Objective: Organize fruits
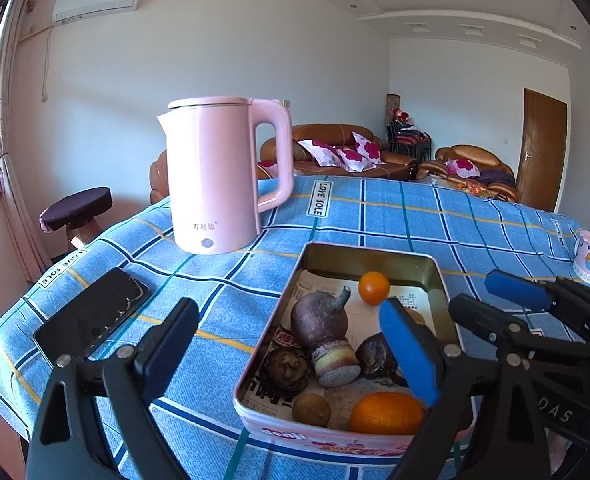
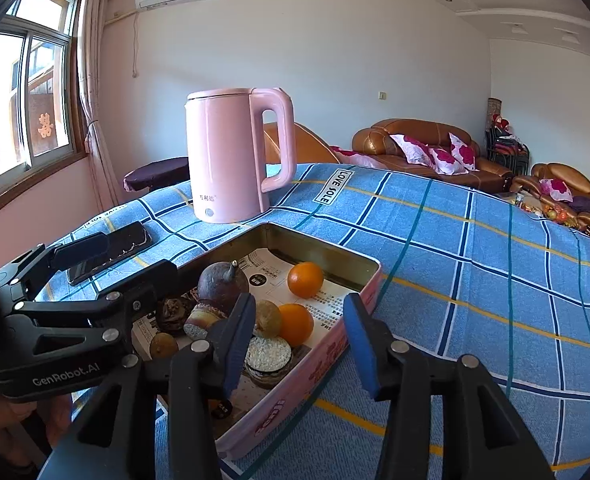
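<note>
A: What sits on the checked cloth of the worktop [image 1: 415, 216]?
B: A glossy black phone [image 1: 95, 316], a smooth pink kettle [image 1: 211, 176], then a rectangular metal tin [image 1: 375, 258], paper-lined.
A: Inside?
B: Two round oranges [image 1: 373, 288], a knobbly purple root [image 1: 323, 320], wrinkled dark fruits [image 1: 289, 370].
A: The tongs?
B: Left tongs [image 1: 291, 344] wide apart over the tin, right tongs [image 2: 299, 344] apart at its near corner, both empty.
</note>
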`<state>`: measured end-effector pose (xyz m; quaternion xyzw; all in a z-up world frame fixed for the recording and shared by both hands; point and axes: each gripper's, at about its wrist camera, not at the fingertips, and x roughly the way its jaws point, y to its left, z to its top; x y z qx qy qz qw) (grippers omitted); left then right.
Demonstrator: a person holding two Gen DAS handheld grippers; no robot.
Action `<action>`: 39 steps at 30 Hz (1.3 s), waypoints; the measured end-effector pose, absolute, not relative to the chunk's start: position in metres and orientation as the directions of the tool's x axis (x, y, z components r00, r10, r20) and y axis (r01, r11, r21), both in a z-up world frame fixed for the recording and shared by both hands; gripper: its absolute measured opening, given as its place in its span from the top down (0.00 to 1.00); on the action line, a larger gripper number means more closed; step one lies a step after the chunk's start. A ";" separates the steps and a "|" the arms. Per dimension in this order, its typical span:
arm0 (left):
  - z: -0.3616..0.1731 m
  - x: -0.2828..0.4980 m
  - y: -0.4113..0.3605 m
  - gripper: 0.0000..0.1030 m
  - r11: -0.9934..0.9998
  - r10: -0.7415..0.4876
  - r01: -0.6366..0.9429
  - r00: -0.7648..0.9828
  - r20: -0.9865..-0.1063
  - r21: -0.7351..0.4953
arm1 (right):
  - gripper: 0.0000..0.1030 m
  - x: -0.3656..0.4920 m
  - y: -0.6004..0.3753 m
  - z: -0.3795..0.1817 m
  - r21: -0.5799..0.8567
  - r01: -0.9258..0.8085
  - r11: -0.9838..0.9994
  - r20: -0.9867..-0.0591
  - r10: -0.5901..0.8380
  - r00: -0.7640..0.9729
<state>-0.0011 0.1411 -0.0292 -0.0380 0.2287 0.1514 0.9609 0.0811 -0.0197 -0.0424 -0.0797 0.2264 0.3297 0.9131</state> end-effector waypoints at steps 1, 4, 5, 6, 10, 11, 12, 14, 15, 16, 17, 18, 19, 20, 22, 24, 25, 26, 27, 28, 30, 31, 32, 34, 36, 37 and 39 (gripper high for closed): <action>-0.029 -0.001 0.141 0.08 0.951 0.274 -0.308 0.850 -0.451 -0.004 | 0.51 0.080 -0.021 -0.041 0.006 -0.637 0.771 -0.463 0.567 0.681; -0.029 -0.002 0.140 0.08 0.951 0.275 -0.308 0.851 -0.448 -0.002 | 0.48 0.079 -0.023 -0.039 0.012 -0.637 0.771 -0.457 0.571 0.682; -0.028 -0.002 0.140 0.08 0.951 0.275 -0.308 0.851 -0.448 -0.001 | 0.48 0.079 -0.024 -0.039 0.012 -0.638 0.770 -0.456 0.572 0.682; -0.028 -0.002 0.139 0.08 0.952 0.275 -0.307 0.851 -0.447 -0.001 | 0.48 0.079 -0.024 -0.039 0.012 -0.637 0.771 -0.455 0.572 0.683; -0.027 -0.003 0.138 0.07 0.952 0.275 -0.306 0.853 -0.444 0.002 | 0.47 0.078 -0.026 -0.038 0.017 -0.636 0.771 -0.451 0.574 0.684; -0.027 -0.003 0.137 0.07 0.952 0.274 -0.305 0.853 -0.444 0.001 | 0.47 0.078 -0.026 -0.038 0.017 -0.636 0.772 -0.450 0.573 0.684; -0.027 -0.003 0.138 0.07 0.952 0.275 -0.306 0.853 -0.444 0.002 | 0.47 0.078 -0.027 -0.038 0.018 -0.635 0.772 -0.450 0.574 0.685; -0.027 -0.003 0.138 0.07 0.952 0.275 -0.306 0.853 -0.444 0.002 | 0.47 0.077 -0.028 -0.037 0.019 -0.635 0.772 -0.448 0.574 0.685; -0.027 -0.003 0.137 0.07 0.952 0.276 -0.307 0.853 -0.444 0.002 | 0.47 0.076 -0.028 -0.037 0.019 -0.634 0.773 -0.448 0.574 0.686; -0.027 -0.003 0.137 0.07 0.952 0.275 -0.306 0.853 -0.444 0.002 | 0.47 0.076 -0.029 -0.037 0.019 -0.634 0.773 -0.447 0.574 0.686; -0.026 -0.003 0.137 0.07 0.952 0.275 -0.306 0.853 -0.444 0.002 | 0.47 0.076 -0.030 -0.037 0.019 -0.633 0.774 -0.446 0.574 0.687; -0.027 -0.004 0.137 0.07 0.952 0.276 -0.307 0.852 -0.444 0.003 | 0.47 0.076 -0.030 -0.036 0.020 -0.633 0.774 -0.445 0.573 0.688; -0.027 -0.004 0.137 0.07 0.952 0.275 -0.306 0.853 -0.443 0.002 | 0.47 0.076 -0.030 -0.036 0.020 -0.632 0.775 -0.444 0.573 0.688; -0.026 -0.004 0.136 0.07 0.952 0.274 -0.305 0.854 -0.443 0.002 | 0.47 0.075 -0.031 -0.036 0.020 -0.632 0.775 -0.443 0.573 0.689; -0.025 -0.004 0.136 0.07 0.952 0.275 -0.306 0.854 -0.442 0.003 | 0.47 0.074 -0.032 -0.035 0.021 -0.631 0.776 -0.441 0.573 0.691; -0.024 -0.004 0.135 0.07 0.952 0.275 -0.305 0.855 -0.440 0.003 | 0.47 0.074 -0.033 -0.035 0.022 -0.629 0.777 -0.438 0.574 0.692; -0.024 -0.004 0.135 0.07 0.952 0.276 -0.306 0.854 -0.440 0.004 | 0.47 0.074 -0.034 -0.035 0.022 -0.629 0.777 -0.437 0.573 0.693; -0.023 -0.004 0.135 0.07 0.952 0.277 -0.306 0.854 -0.440 0.005 | 0.47 0.074 -0.034 -0.034 0.022 -0.628 0.778 -0.436 0.573 0.694; -0.023 -0.004 0.135 0.06 0.952 0.277 -0.306 0.854 -0.440 0.006 | 0.47 0.074 -0.034 -0.034 0.021 -0.627 0.778 -0.434 0.572 0.696; -0.023 -0.004 0.135 0.05 0.952 0.277 -0.306 0.854 -0.440 0.005 | 0.47 0.074 -0.035 -0.034 0.021 -0.627 0.779 -0.433 0.572 0.696; -0.023 -0.004 0.135 0.04 0.952 0.278 -0.306 0.855 -0.439 0.006 | 0.47 0.074 -0.036 -0.034 0.022 -0.626 0.780 -0.433 0.571 0.697; -0.022 -0.004 0.134 0.04 0.953 0.276 -0.304 0.855 -0.439 0.006 | 0.47 0.074 -0.036 -0.034 0.022 -0.625 0.780 -0.433 0.571 0.698; -0.022 -0.004 0.134 0.04 0.953 0.274 -0.302 0.855 -0.441 0.006 | 0.47 0.074 -0.036 -0.034 0.022 -0.624 0.781 -0.433 0.570 0.698; -0.021 -0.004 0.133 0.04 0.954 0.273 -0.300 0.855 -0.441 0.009 | 0.46 0.074 -0.037 -0.034 0.022 -0.623 0.782 -0.431 0.570 0.700; -0.020 -0.003 0.132 0.03 0.955 0.273 -0.298 0.854 -0.443 0.015 | 0.46 0.074 -0.038 -0.033 0.023 -0.622 0.783 -0.428 0.570 0.701; -0.020 -0.003 0.131 0.03 0.954 0.274 -0.298 0.853 -0.443 0.018 | 0.46 0.074 -0.039 -0.033 0.023 -0.622 0.783 -0.427 0.570 0.702; -0.020 -0.002 0.130 0.02 0.955 0.274 -0.296 0.852 -0.445 0.021 | 0.46 0.074 -0.040 -0.032 0.024 -0.620 0.784 -0.424 0.569 0.704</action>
